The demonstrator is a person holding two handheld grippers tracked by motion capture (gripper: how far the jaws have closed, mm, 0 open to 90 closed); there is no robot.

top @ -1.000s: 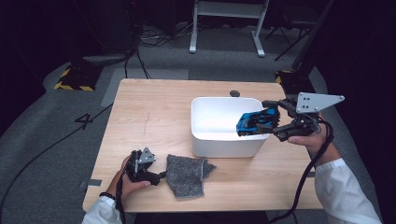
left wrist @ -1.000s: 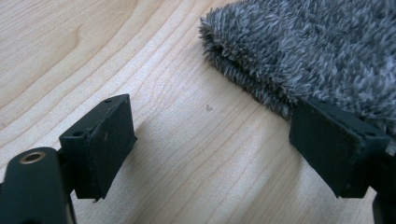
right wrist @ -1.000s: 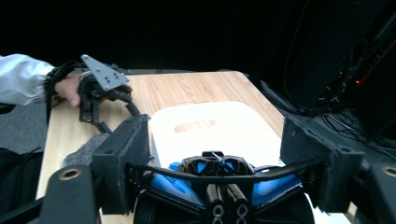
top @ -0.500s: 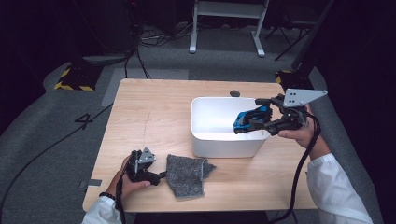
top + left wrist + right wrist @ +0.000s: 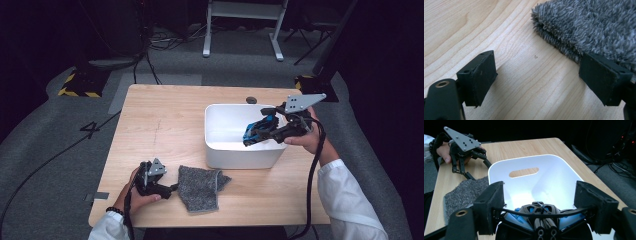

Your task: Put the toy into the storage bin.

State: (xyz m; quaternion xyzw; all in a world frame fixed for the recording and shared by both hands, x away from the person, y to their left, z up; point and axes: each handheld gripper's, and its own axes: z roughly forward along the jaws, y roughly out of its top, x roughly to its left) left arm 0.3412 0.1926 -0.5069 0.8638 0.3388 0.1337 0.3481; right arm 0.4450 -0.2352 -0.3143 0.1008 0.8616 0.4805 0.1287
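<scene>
A big wooden table (image 5: 165,125) holds everything. On its right half sits a white tub (image 5: 225,150) with tall walls and a long hole for a handle in one wall. It is open on top, and the part of its inside that shows is white and bare.

Near the front edge of the table lies a fuzzy grey cloth (image 5: 199,187). It is folded and lies flat, just in front of the tub.

The right gripper (image 5: 255,134) is held up over the right side of the tub. Its jaws are pinching a blue and black toy (image 5: 261,129). In the right gripper view, the toy (image 5: 541,216) sits between the two black pads, with thin black bars pressed against them. The toy hangs in the air above the inside of the tub, not touching the floor of it.

The left gripper (image 5: 172,187) rests low on the table, just left of the cloth. Its jaws are spread wide with nothing between them but bare wood. In the left gripper view, one pad is right at the edge of the cloth (image 5: 594,27).
</scene>
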